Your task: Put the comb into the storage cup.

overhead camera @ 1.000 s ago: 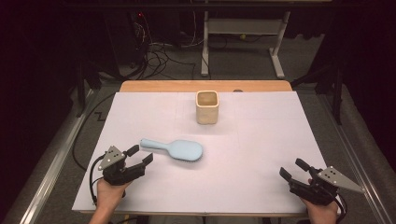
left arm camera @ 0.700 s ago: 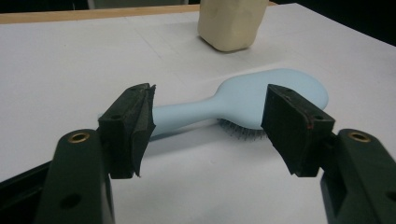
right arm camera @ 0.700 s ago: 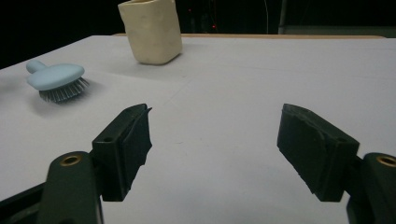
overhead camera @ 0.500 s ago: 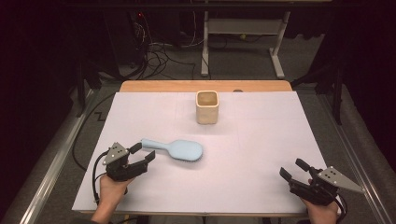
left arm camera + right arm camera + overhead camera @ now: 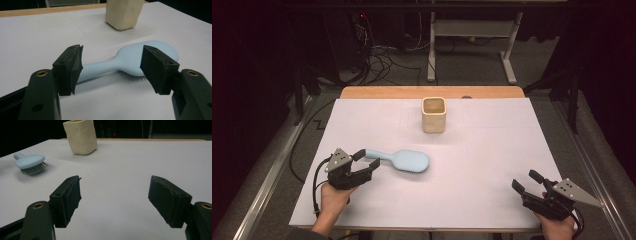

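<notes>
Left claw (image 5: pixel 365 160) spread wide astride the brush (image 5: pixel 401 160) handle near the surface's (image 5: pixel 482 150) left edge, right claw (image 5: pixel 528 181) gaping idle at the near right corner — squeeze off-centre and that rounded handle could squirt out sideways!

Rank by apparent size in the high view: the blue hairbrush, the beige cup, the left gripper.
1. Blue hairbrush, the longest.
2. Left gripper, nearly alike, but nearer the camera, so unsure.
3. Beige cup, smallest, though farthest away.
</notes>
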{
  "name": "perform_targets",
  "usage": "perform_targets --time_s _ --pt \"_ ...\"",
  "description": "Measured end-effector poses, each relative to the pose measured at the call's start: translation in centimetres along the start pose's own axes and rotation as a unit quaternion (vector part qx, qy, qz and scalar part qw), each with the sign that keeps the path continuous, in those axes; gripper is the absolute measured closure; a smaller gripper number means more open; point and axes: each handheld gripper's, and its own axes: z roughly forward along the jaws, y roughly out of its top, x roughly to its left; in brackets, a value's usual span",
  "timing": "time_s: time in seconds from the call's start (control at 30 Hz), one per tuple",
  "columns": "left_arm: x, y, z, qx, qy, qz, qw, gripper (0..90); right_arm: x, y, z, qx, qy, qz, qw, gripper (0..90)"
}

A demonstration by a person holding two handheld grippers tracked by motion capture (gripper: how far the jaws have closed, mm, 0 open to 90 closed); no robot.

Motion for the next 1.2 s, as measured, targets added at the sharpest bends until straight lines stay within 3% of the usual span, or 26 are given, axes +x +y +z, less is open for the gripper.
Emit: perform_targets --time_s 0.7,1.2 --pt "0.4 1.2 1.3 0.008 -0.003 0.001 1.0 34.3 0.1 0.0 0.0 -0.001 0.002 -0.004 1.0 26.9" --pt "0.5 3.3 2.7 0.006 -0.005 0.007 0.9999 34.9 0.1 0.0 0.0 0.002 0.002 -0.005 1.0 26.9"
